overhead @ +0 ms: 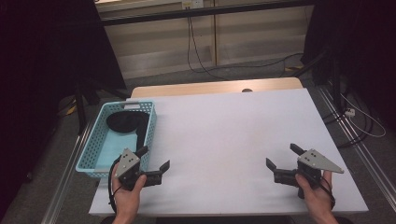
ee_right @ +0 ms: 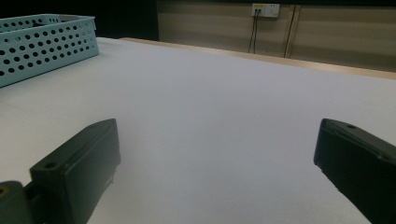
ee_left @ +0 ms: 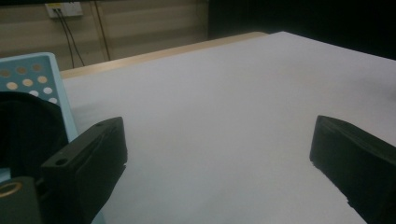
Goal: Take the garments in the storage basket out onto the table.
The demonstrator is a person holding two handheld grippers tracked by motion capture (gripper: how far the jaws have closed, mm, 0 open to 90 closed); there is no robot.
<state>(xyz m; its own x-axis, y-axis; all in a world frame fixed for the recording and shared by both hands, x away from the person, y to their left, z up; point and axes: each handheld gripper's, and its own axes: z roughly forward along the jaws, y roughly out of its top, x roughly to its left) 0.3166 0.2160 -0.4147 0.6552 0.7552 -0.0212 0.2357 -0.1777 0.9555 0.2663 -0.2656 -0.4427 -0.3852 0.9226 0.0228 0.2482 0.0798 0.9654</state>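
Left tongs (overhead: 154,158) gape beside the blue basket (overhead: 95,148); right tongs (overhead: 281,156) gape well apart.

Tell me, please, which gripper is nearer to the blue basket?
The left gripper: it sits right beside the blue basket at its near corner. The right gripper is far across the table.

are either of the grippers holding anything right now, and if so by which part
Nothing is held. The left gripper and right gripper both stand open over the bare white table, nothing between their jaws. The blue basket sits untouched.
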